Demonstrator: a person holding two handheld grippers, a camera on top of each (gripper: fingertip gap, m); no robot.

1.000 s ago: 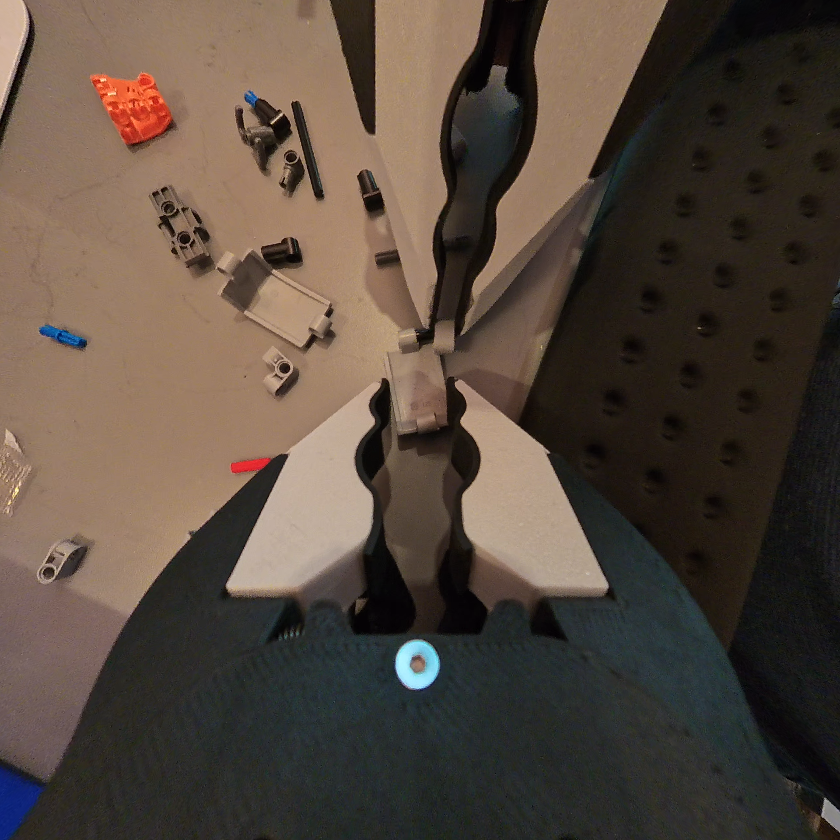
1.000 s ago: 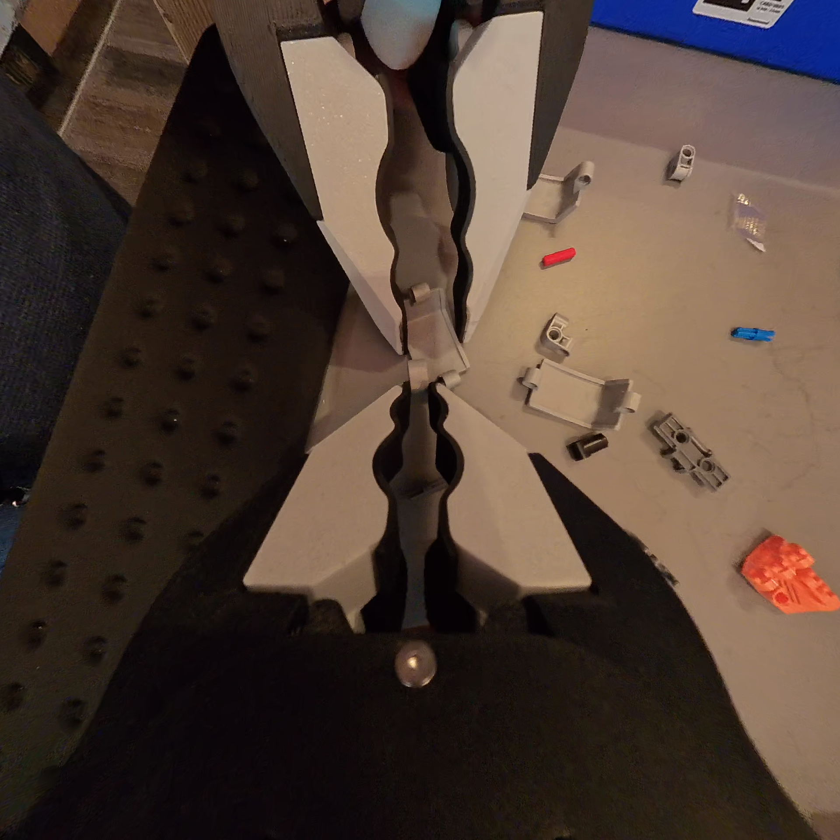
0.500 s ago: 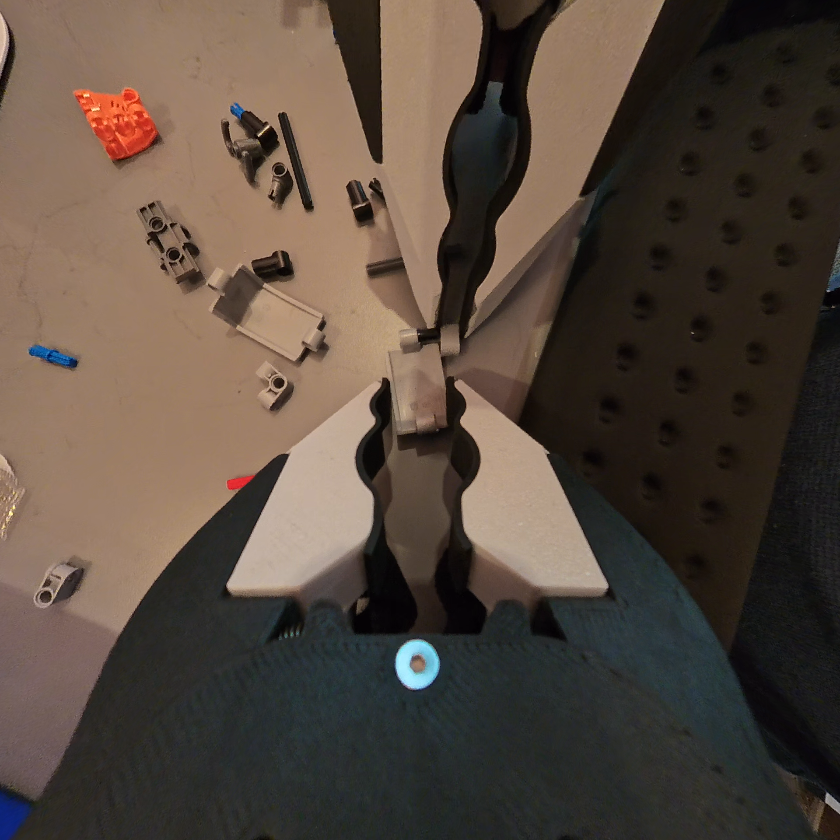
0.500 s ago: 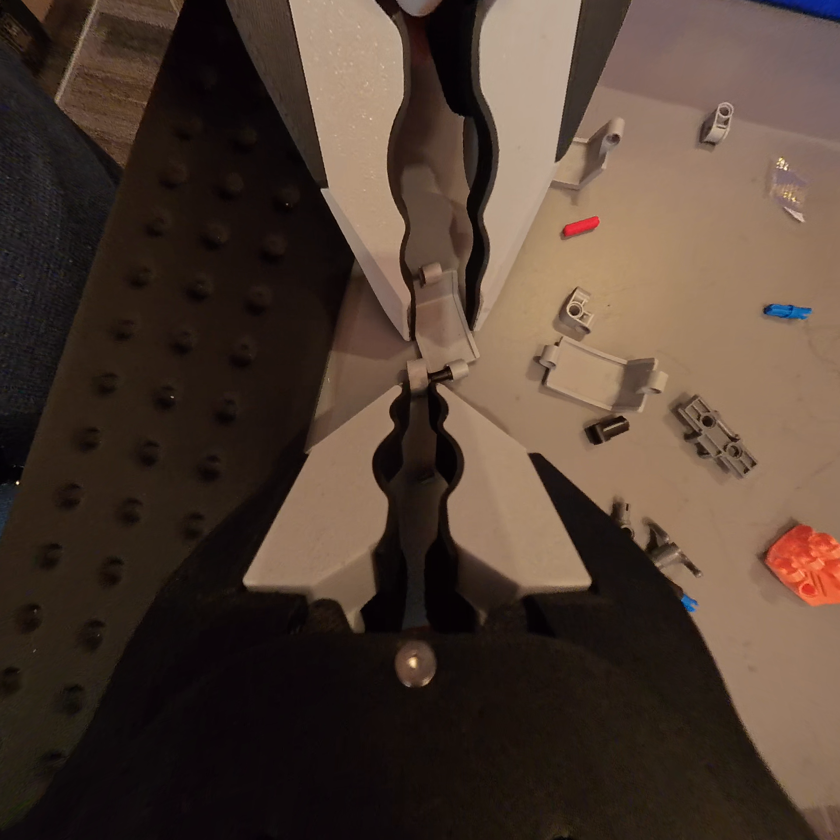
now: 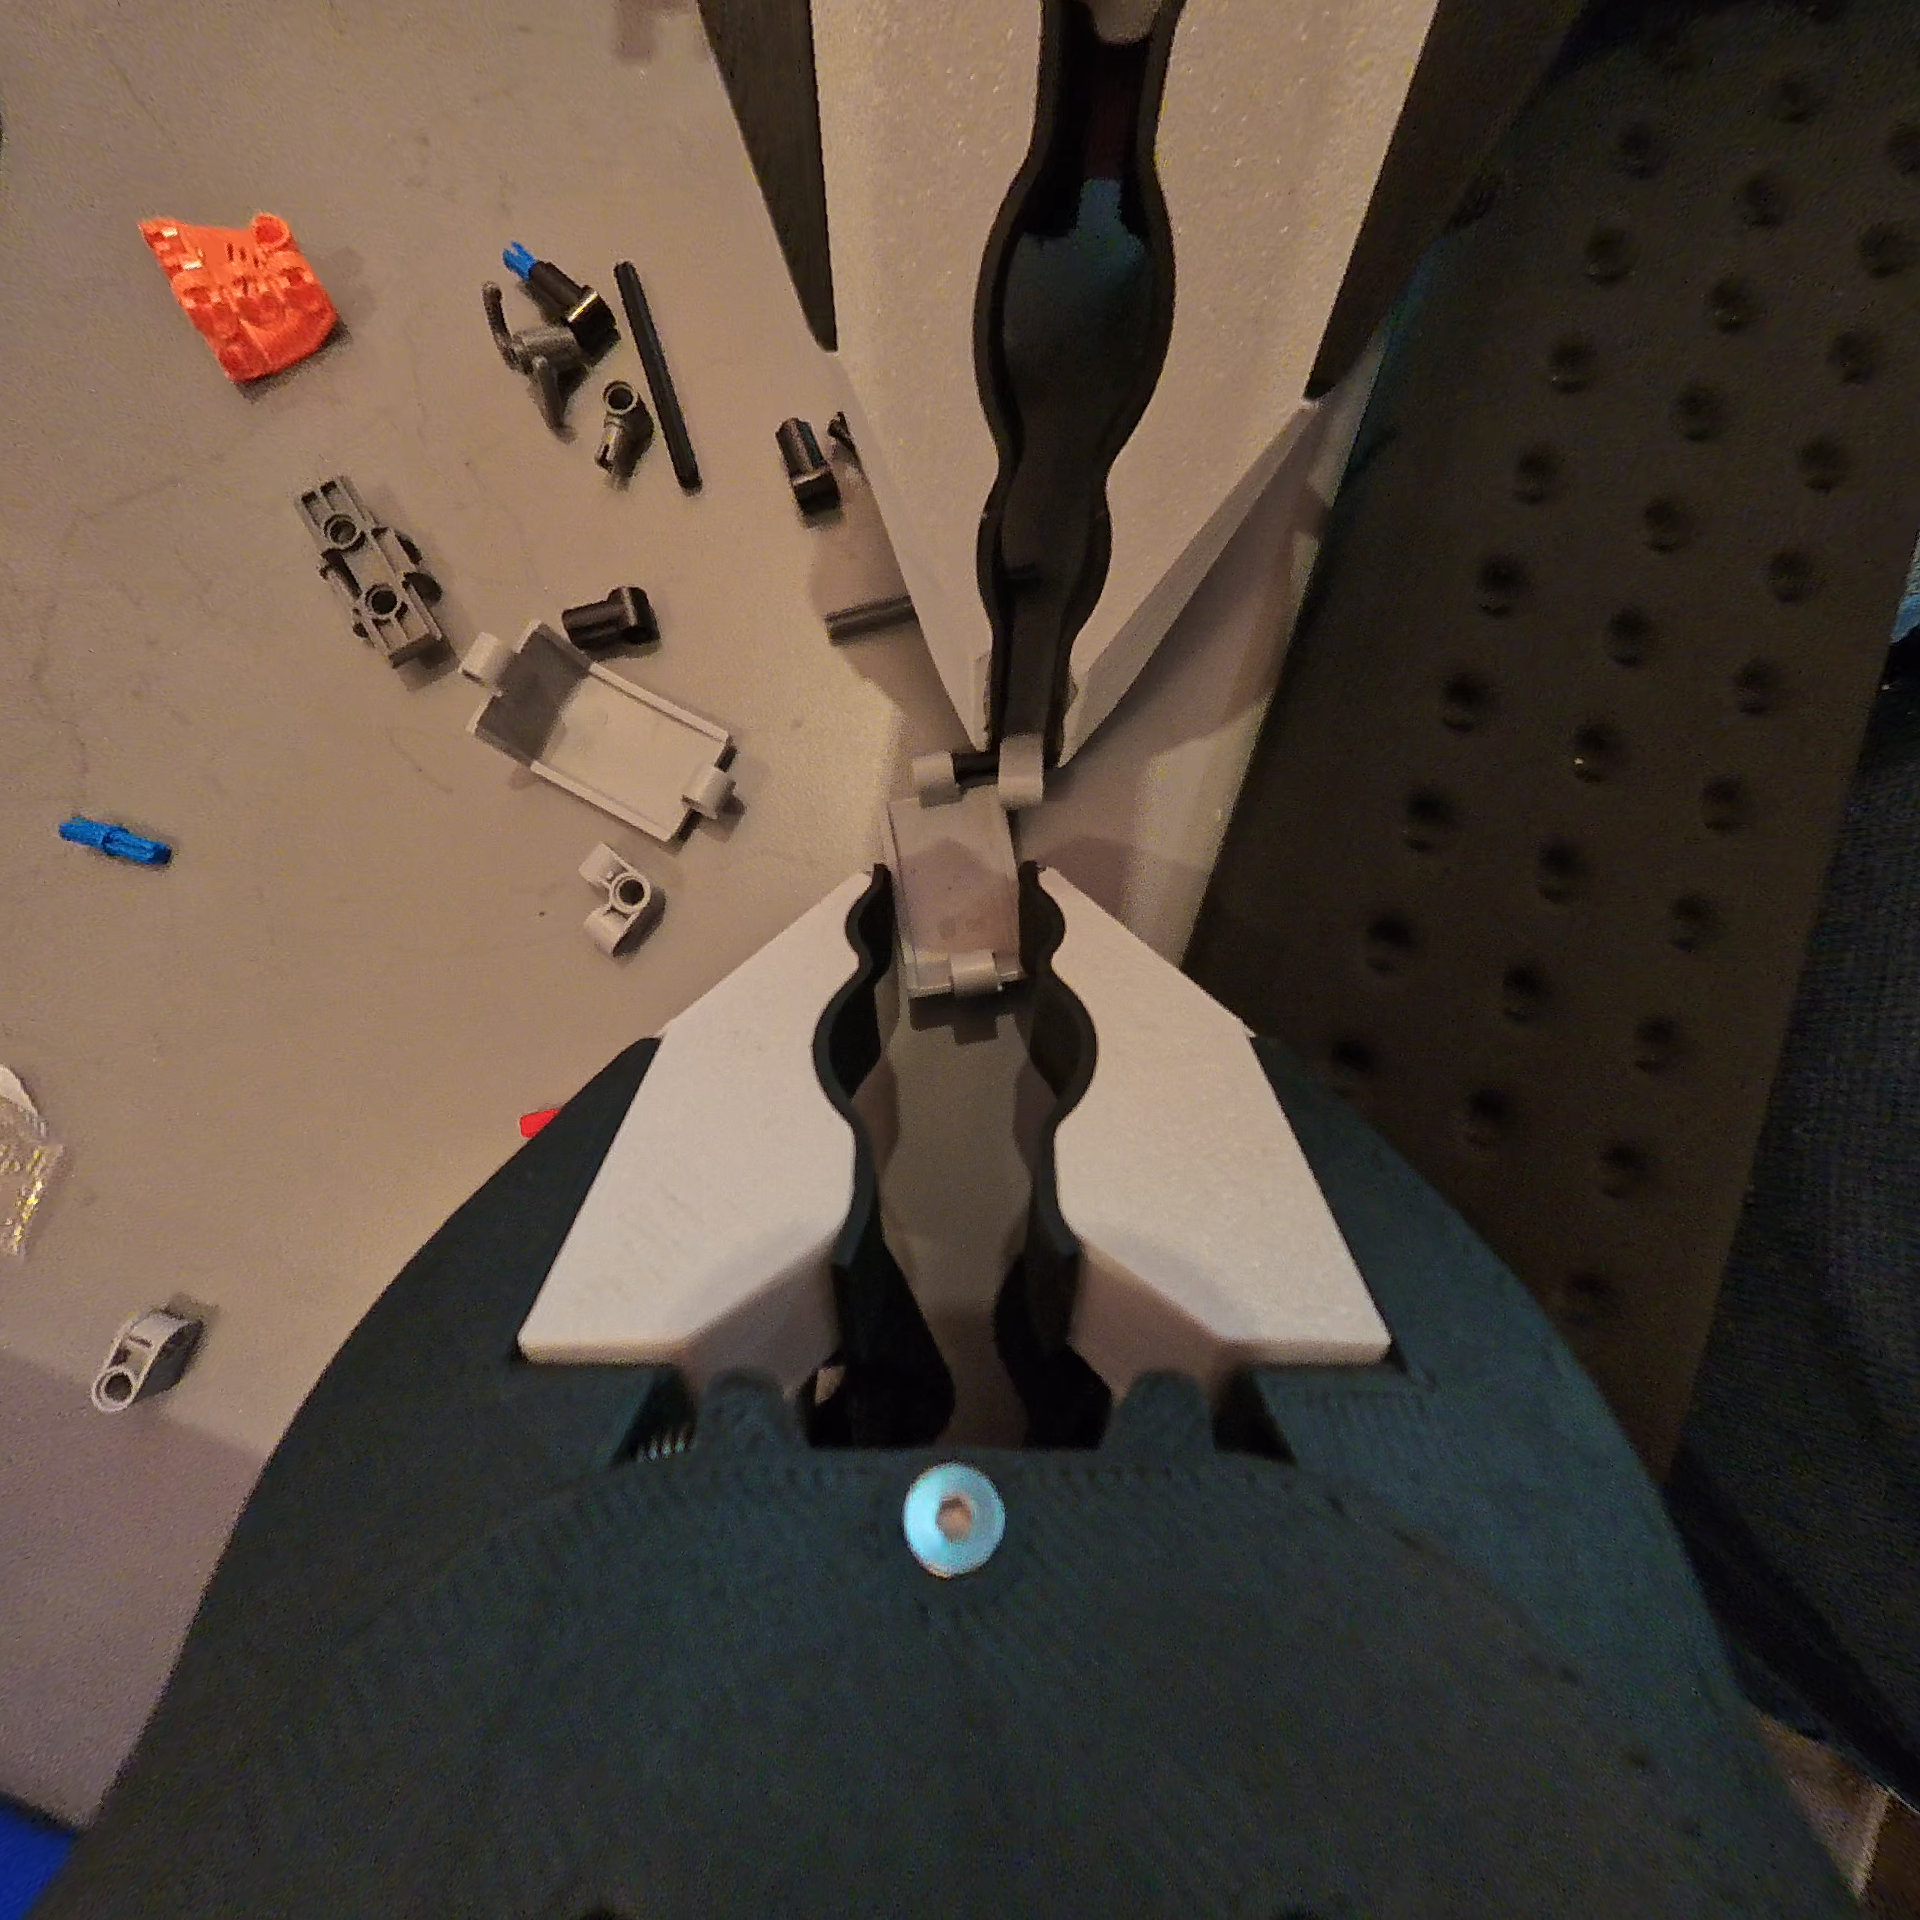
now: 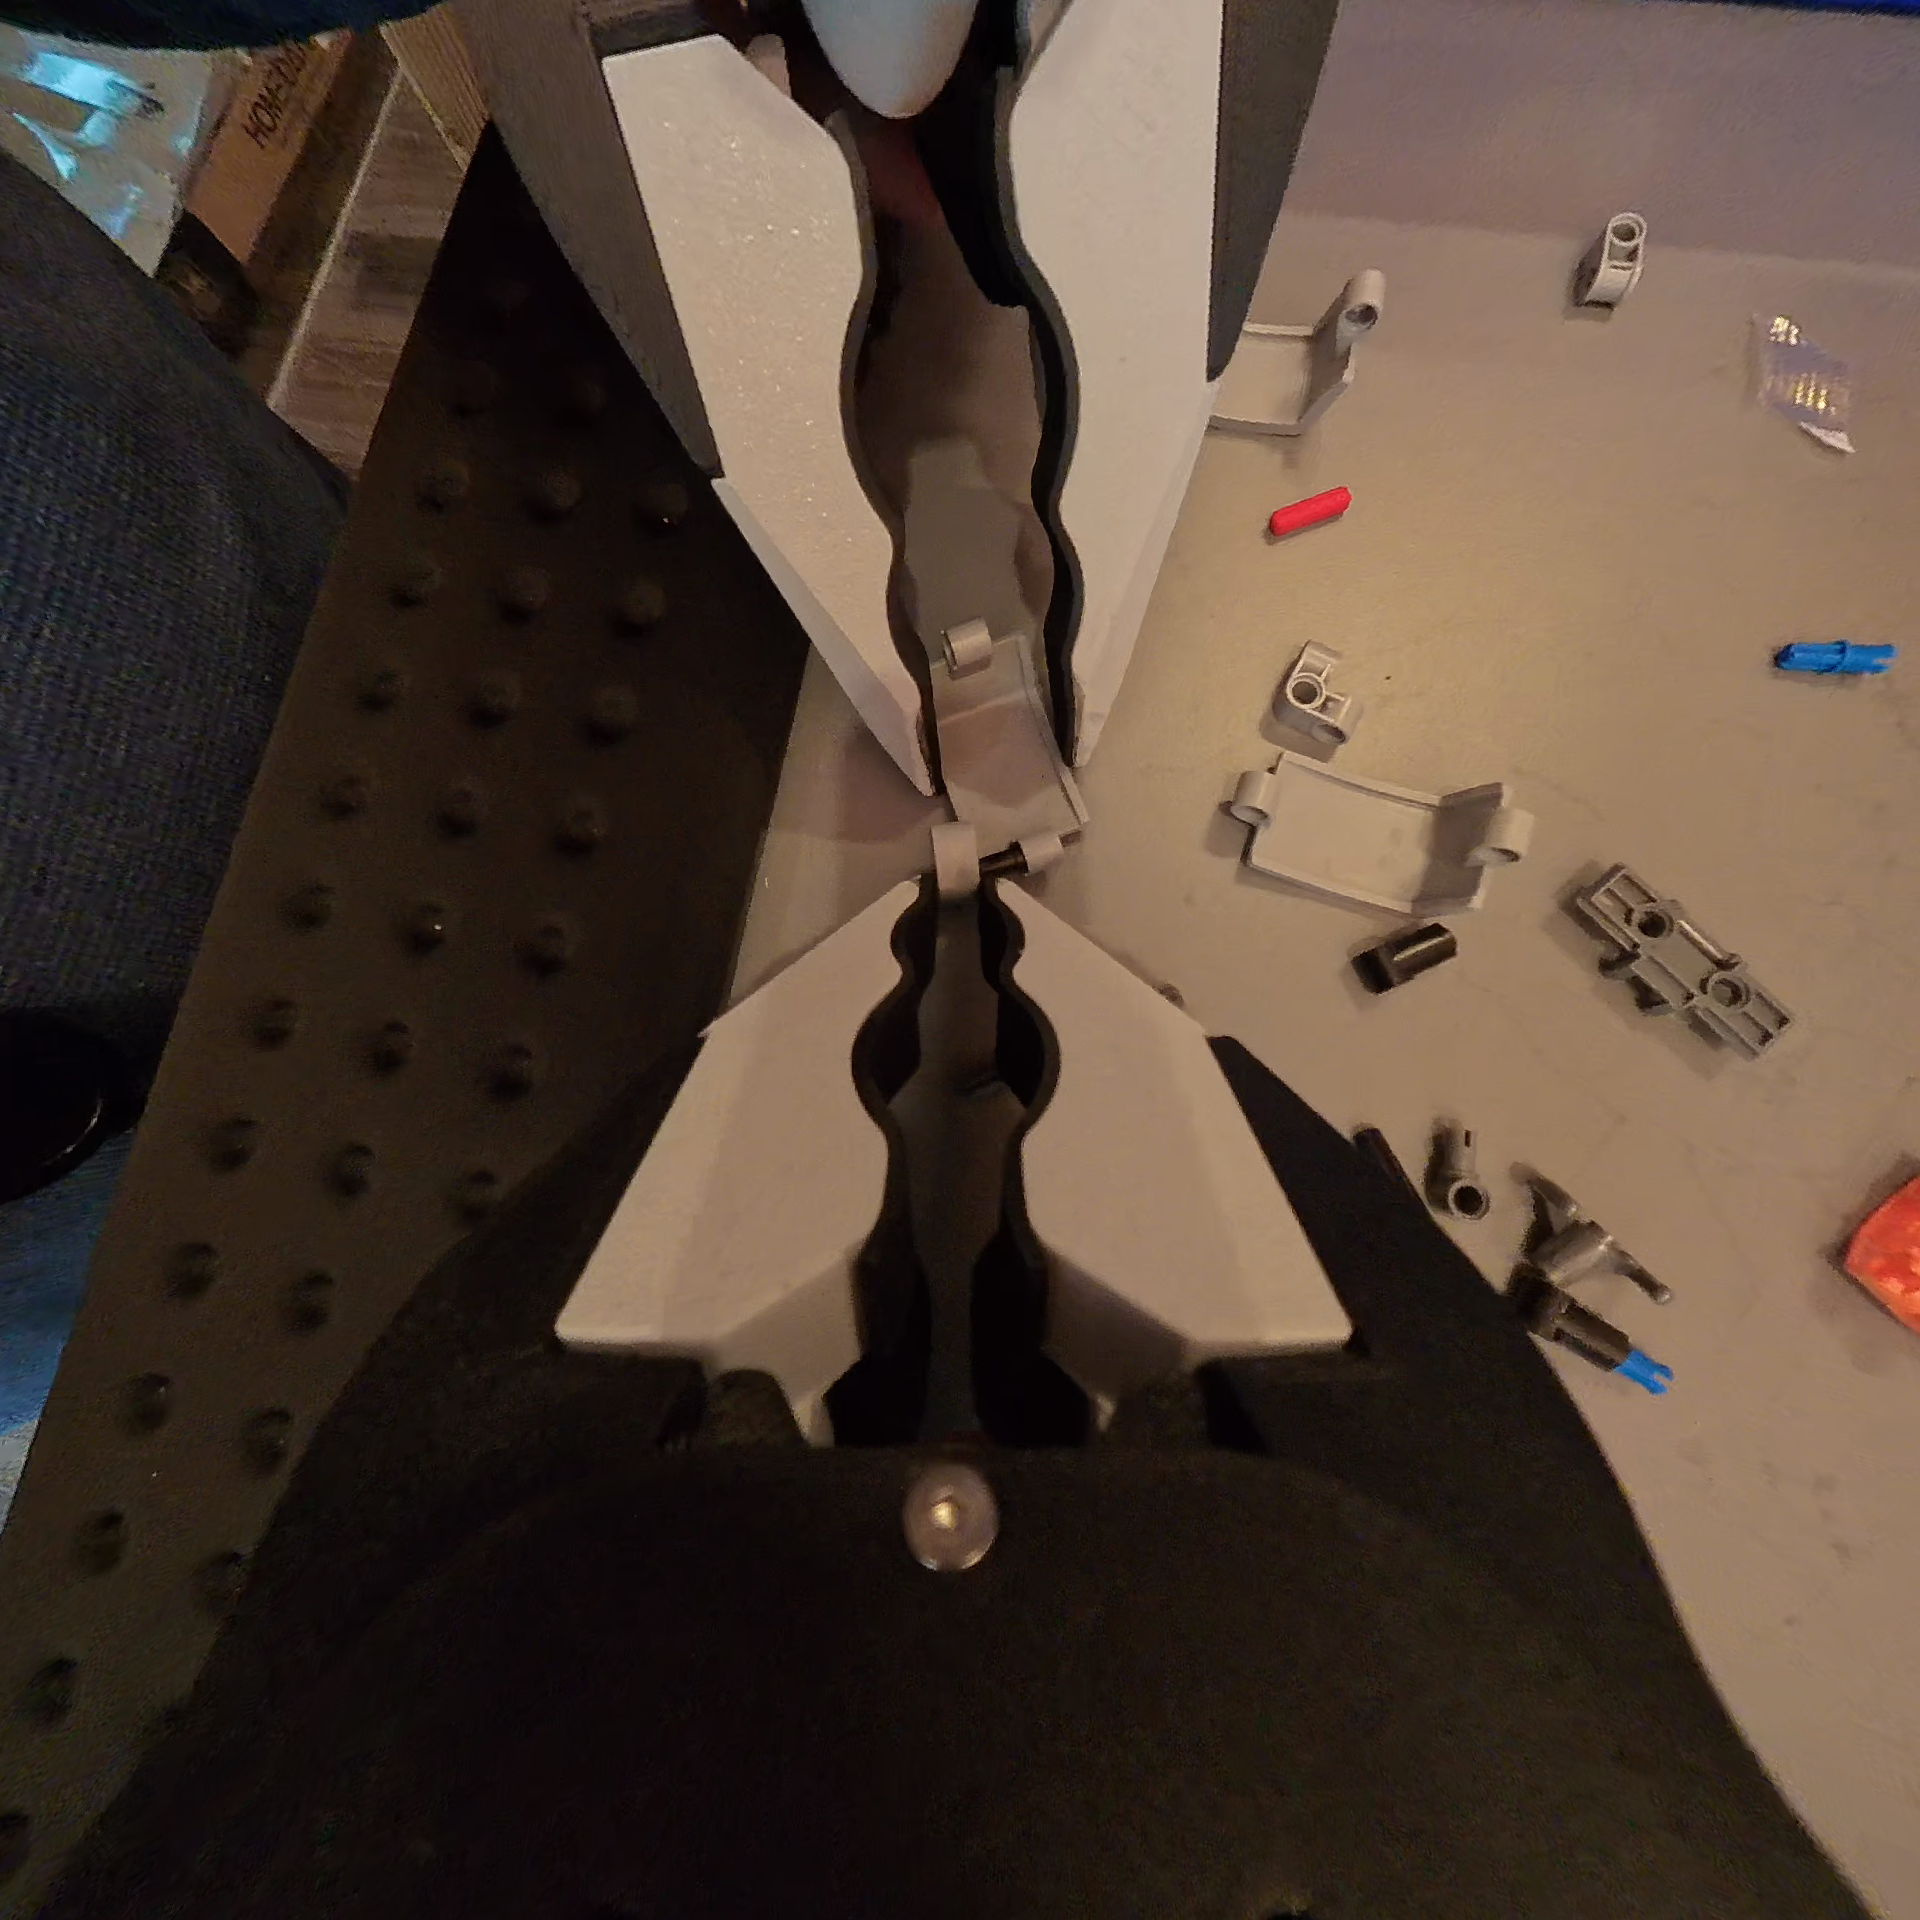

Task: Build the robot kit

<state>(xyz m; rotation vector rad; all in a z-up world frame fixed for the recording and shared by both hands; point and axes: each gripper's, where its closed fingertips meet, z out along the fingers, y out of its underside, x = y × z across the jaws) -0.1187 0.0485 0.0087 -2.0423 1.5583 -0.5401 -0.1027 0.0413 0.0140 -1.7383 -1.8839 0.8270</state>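
Observation:
My left gripper (image 5: 956,883) is shut on a light grey curved panel (image 5: 954,904), which sticks out past the fingertips. My right gripper (image 6: 961,899) is shut on a thin grey part seen edge-on, with its round lug (image 6: 954,857) at the tips. The grippers face each other tip to tip above the table edge. A short black pin (image 6: 1003,857) joins the lug to the panel's lug (image 6: 1044,850). The right gripper (image 5: 1023,727) reaches in from the top of the left wrist view. The left gripper (image 6: 997,748) does the same in the right wrist view.
Loose parts lie on the grey table (image 5: 260,1039): a second grey panel (image 5: 597,743), an orange piece (image 5: 239,296), a blue pin (image 5: 114,840), a dark grey plate (image 5: 374,582), a black axle (image 5: 657,374) and a red pin (image 6: 1309,511). A black studded mat (image 5: 1558,727) lies beside the grippers. The tips of both grippers are at nearly the same place. The red pin (image 6: 1309,511) sits 7 cm or so from the ends of my left fingers.
Both grippers keep their hold and have shifted a little together. In the right wrist view the panel has tilted and the black pin between the lugs now shows.

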